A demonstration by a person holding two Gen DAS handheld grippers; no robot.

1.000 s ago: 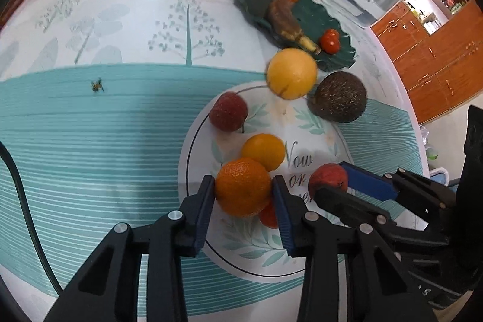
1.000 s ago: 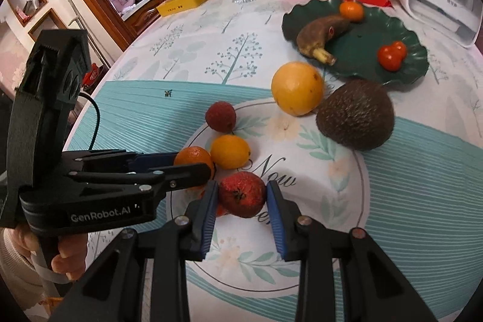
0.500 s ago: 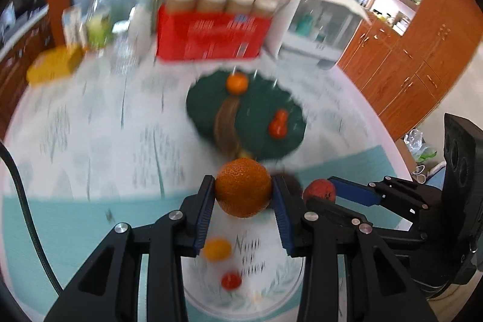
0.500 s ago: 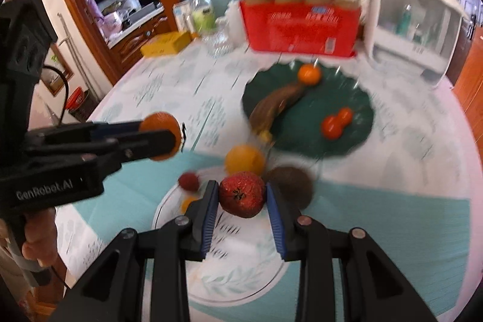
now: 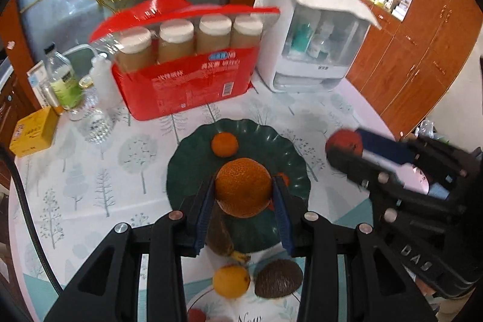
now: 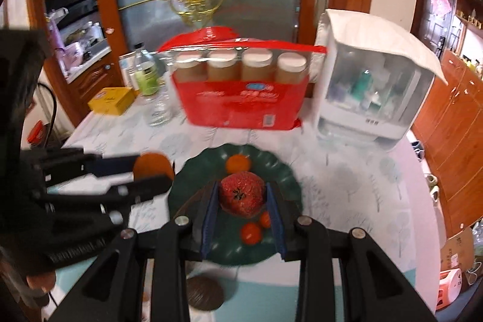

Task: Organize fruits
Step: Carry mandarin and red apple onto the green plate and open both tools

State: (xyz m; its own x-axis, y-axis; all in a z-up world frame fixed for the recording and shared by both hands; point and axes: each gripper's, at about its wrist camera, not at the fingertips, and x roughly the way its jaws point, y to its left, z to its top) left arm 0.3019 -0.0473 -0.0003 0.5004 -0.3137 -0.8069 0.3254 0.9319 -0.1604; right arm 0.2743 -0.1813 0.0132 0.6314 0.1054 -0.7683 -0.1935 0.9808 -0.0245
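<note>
Fruit fills both my claws above the dark green, scallop-edged plate. My left gripper is clamped on a round, dimpled orange, its blue-padded fingers pressing either side. My right gripper is closed around a bumpy red fruit with a dark star-shaped mark. On the plate lie a small tangerine at the far side, a brown, overripe banana and two small red tomatoes. Nearer me, on the pale round placemat, sit a smooth yellow-orange citrus and a rough brown avocado, just beside each other. Behind the plate stand a red carton of white-capped bottles and a white plastic cabinet.
</note>
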